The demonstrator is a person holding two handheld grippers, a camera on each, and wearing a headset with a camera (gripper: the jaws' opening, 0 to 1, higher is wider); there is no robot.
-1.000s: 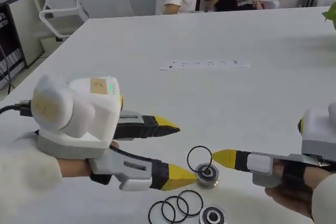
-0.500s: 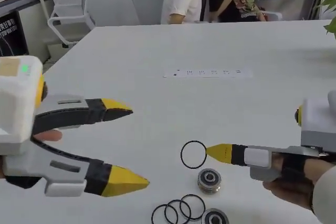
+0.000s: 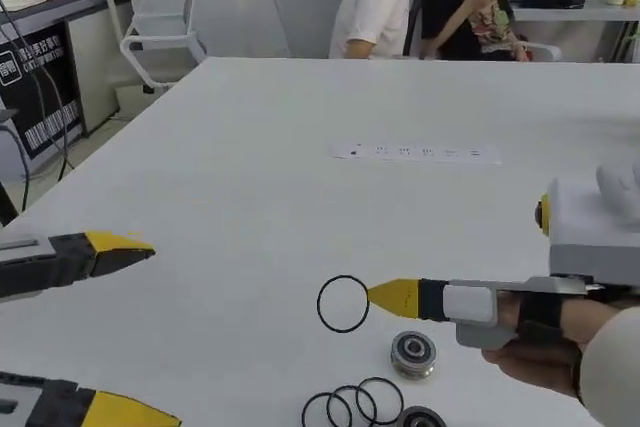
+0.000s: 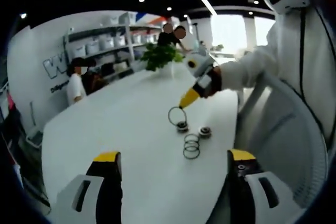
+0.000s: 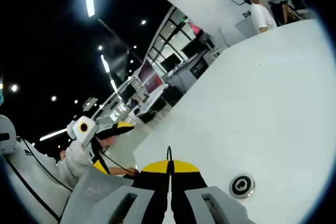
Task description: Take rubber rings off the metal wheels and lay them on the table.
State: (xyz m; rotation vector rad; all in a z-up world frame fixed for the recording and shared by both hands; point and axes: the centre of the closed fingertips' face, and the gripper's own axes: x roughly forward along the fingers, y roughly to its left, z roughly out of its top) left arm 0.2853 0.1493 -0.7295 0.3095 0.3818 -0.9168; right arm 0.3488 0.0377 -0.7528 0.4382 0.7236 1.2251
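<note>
My right gripper (image 3: 372, 296) is shut on a thin black rubber ring (image 3: 343, 303) and holds it in the air, just left of and above a metal wheel (image 3: 413, 353) on the white table (image 3: 300, 147). In the right gripper view the ring (image 5: 169, 153) shows edge-on between the shut jaws, and the wheel (image 5: 241, 184) lies to the right. Three loose rings (image 3: 352, 404) lie overlapping near the front edge, beside a second wheel (image 3: 422, 419). My left gripper (image 3: 140, 332) stands wide open at the far left, holding nothing. Its own view shows the held ring (image 4: 177, 115), both wheels and the loose rings (image 4: 191, 146).
A white power strip (image 3: 418, 153) lies flat on the table's middle. Two people sit at the far end, with a white chair (image 3: 165, 22) at the far left corner. A green plant (image 4: 160, 54) stands on the table past the right gripper.
My left gripper has drawn back to the left, away from the wheel, and spread wider. My right gripper has carried the ring a little left of the wheel. The head camera has tilted up.
</note>
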